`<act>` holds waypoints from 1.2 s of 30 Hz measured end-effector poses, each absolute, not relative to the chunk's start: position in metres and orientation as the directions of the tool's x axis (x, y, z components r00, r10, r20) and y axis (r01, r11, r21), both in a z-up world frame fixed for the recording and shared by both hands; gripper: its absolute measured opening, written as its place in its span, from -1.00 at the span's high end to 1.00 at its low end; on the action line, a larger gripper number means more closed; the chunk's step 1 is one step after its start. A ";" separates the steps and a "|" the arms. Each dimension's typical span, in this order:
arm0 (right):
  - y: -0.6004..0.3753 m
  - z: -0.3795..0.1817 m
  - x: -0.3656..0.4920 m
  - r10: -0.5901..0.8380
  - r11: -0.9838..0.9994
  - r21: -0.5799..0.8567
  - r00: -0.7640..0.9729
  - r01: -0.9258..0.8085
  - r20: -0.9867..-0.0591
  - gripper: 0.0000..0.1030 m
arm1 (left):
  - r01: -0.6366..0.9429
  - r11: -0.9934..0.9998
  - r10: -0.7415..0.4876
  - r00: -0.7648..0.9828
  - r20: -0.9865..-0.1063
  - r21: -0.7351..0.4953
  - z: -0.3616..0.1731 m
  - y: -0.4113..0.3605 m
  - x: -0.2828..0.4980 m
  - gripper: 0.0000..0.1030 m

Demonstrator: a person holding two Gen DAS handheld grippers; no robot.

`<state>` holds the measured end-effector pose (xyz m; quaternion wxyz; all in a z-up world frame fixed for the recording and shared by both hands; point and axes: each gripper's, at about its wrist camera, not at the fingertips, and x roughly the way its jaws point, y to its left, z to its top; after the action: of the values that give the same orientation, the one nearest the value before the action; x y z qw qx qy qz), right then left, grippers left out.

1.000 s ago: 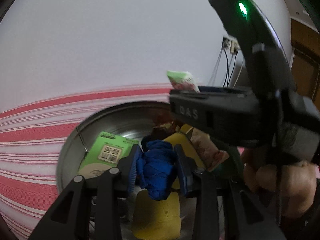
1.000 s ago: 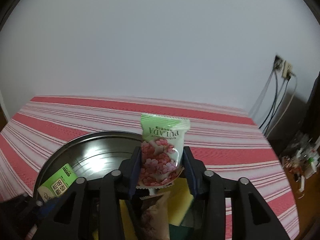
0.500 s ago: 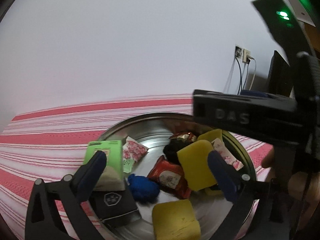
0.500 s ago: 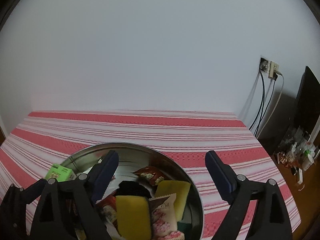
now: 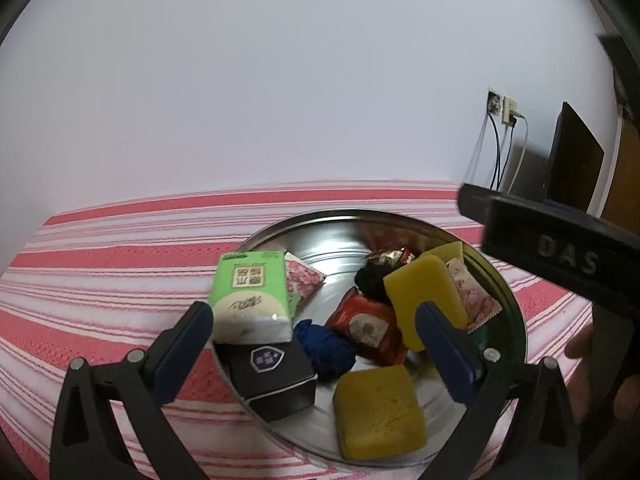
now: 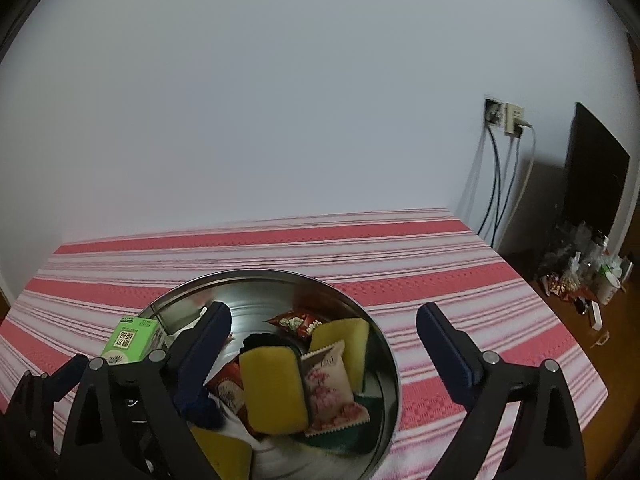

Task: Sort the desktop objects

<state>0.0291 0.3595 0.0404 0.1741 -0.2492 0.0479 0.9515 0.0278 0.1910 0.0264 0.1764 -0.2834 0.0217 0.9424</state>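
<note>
Sorting looks near done: both left gripper (image 5: pixel 316 344) and right gripper (image 6: pixel 324 348) hover jaws wide, empty, over metal basin (image 5: pixel 516 312) on striped tabletop (image 6: pixel 440 264), sponges (image 5: pixel 378 410), snack packets (image 6: pixel 334 394), boxes already inside.

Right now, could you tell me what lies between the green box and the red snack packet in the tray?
In the left wrist view, a pink floral sachet lies between the green box and the red snack packet.

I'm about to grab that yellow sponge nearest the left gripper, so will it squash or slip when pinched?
The yellow sponge looks porous and rounded, so it probably compresses and is light. Its rough surface should grip the pads, not slip. Lying flat in the metal tray, it seems unlikely to roll.
</note>
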 end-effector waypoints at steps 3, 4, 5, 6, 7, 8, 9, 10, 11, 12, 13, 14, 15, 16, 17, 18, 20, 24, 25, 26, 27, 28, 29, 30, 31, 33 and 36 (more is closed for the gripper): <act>0.355 0.042 0.042 0.330 -0.926 0.006 -0.818 -0.377 -0.471 -0.86 | -0.342 -0.938 0.320 -0.781 -0.536 -0.062 0.027 0.188 0.033 -0.99; 0.354 0.042 0.046 0.337 -0.924 0.007 -0.819 -0.383 -0.465 -0.86 | -0.341 -0.938 0.319 -0.782 -0.535 -0.062 0.027 0.191 0.033 -0.99; 0.350 0.044 0.051 0.345 -0.920 0.006 -0.820 -0.391 -0.457 -0.86 | -0.342 -0.938 0.321 -0.783 -0.533 -0.062 0.027 0.191 0.035 -0.99; 0.346 0.045 0.056 0.351 -0.919 0.004 -0.821 -0.395 -0.450 -0.86 | -0.345 -0.937 0.323 -0.783 -0.532 -0.061 0.028 0.192 0.035 -0.99; 0.344 0.045 0.059 0.355 -0.918 0.003 -0.822 -0.397 -0.446 -0.86 | -0.345 -0.937 0.322 -0.786 -0.528 -0.058 0.028 0.192 0.038 -0.99; 0.341 0.046 0.063 0.361 -0.916 -0.001 -0.822 -0.402 -0.439 -0.86 | -0.345 -0.937 0.321 -0.790 -0.522 -0.053 0.029 0.192 0.041 -0.99; 0.338 0.046 0.067 0.366 -0.914 -0.004 -0.823 -0.405 -0.435 -0.86 | -0.344 -0.938 0.318 -0.794 -0.518 -0.048 0.030 0.192 0.042 -0.99; 0.336 0.046 0.070 0.370 -0.913 -0.006 -0.823 -0.408 -0.431 -0.86 | -0.342 -0.939 0.313 -0.800 -0.511 -0.040 0.031 0.193 0.044 -0.99; 0.334 0.046 0.074 0.378 -0.911 -0.009 -0.822 -0.413 -0.426 -0.86 | -0.339 -0.940 0.307 -0.805 -0.507 -0.032 0.032 0.192 0.046 -0.99; 0.333 0.045 0.078 0.383 -0.909 -0.012 -0.822 -0.418 -0.421 -0.86 | -0.338 -0.941 0.305 -0.807 -0.505 -0.028 0.031 0.188 0.050 -0.99; 0.331 0.045 0.082 0.388 -0.907 -0.013 -0.822 -0.421 -0.416 -0.86 | -0.335 -0.942 0.302 -0.809 -0.505 -0.025 0.030 0.185 0.053 -0.99; 0.329 0.044 0.087 0.393 -0.905 -0.013 -0.822 -0.426 -0.412 -0.86 | -0.334 -0.942 0.301 -0.808 -0.506 -0.026 0.030 0.184 0.055 -0.99; 0.327 0.043 0.091 0.397 -0.903 -0.013 -0.820 -0.430 -0.412 -0.86 | -0.334 -0.942 0.302 -0.807 -0.508 -0.028 0.030 0.184 0.056 -0.99; 0.327 0.043 0.093 0.400 -0.901 -0.014 -0.819 -0.433 -0.412 -0.86 | -0.336 -0.941 0.306 -0.805 -0.508 -0.034 0.030 0.180 0.059 -0.99; 0.325 0.042 0.098 0.404 -0.899 -0.014 -0.818 -0.437 -0.410 -0.86 | -0.337 -0.941 0.310 -0.804 -0.508 -0.040 0.030 0.178 0.061 -0.99; 0.324 0.042 0.100 0.405 -0.899 -0.014 -0.817 -0.438 -0.410 -0.86 | -0.332 -0.942 0.309 -0.802 -0.511 -0.049 0.030 0.177 0.063 -0.99; 0.323 0.042 0.106 0.410 -0.896 -0.011 -0.817 -0.444 -0.406 -0.86 | -0.327 -0.944 0.308 -0.803 -0.511 -0.055 0.030 0.176 0.067 -0.99; 0.320 0.043 0.120 0.447 -0.882 -0.035 -0.814 -0.469 -0.372 -0.87 | -0.302 -0.953 0.280 -0.825 -0.492 -0.035 0.034 0.177 0.076 -0.99; 0.319 0.043 0.124 0.454 -0.880 -0.038 -0.814 -0.474 -0.363 -0.87 | -0.298 -0.954 0.273 -0.830 -0.486 -0.028 0.035 0.176 0.078 -0.99; 0.318 0.044 0.128 0.461 -0.876 -0.038 -0.814 -0.480 -0.353 -0.87 | -0.294 -0.956 0.269 -0.834 -0.481 -0.024 0.036 0.176 0.080 -0.99; 0.318 0.044 0.131 0.462 -0.876 -0.036 -0.815 -0.481 -0.348 -0.87 | -0.288 -0.957 0.264 -0.837 -0.479 -0.025 0.037 0.176 0.082 -0.99; 0.318 0.044 0.134 0.462 -0.876 -0.031 -0.817 -0.482 -0.346 -0.87 | -0.285 -0.958 0.264 -0.837 -0.479 -0.030 0.038 0.175 0.083 -0.99; 0.319 0.044 0.137 0.460 -0.875 -0.023 -0.818 -0.483 -0.345 -0.87 | -0.287 -0.957 0.271 -0.834 -0.480 -0.042 0.039 0.173 0.083 -0.99; 0.319 0.045 0.138 0.460 -0.875 -0.018 -0.818 -0.484 -0.346 -0.87 | -0.293 -0.954 0.285 -0.827 -0.484 -0.061 0.040 0.172 0.084 -0.99; 0.320 0.045 0.140 0.461 -0.873 -0.012 -0.817 -0.487 -0.346 -0.87 | -0.297 -0.951 0.298 -0.822 -0.486 -0.081 0.041 0.170 0.084 -0.99; 0.324 0.046 0.143 0.466 -0.868 0.001 -0.816 -0.496 -0.342 -0.87 | -0.306 -0.946 0.318 -0.822 -0.472 -0.104 0.043 0.167 0.087 -0.99; 0.325 0.047 0.144 0.476 -0.861 0.011 -0.813 -0.508 -0.336 -0.87 | -0.307 -0.947 0.314 -0.831 -0.458 -0.092 0.046 0.166 0.091 -0.99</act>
<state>0.1440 0.3246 0.0474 0.2588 -0.1629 0.0499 0.9508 0.0907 0.1662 0.0464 0.1622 -0.2407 -0.0071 0.9569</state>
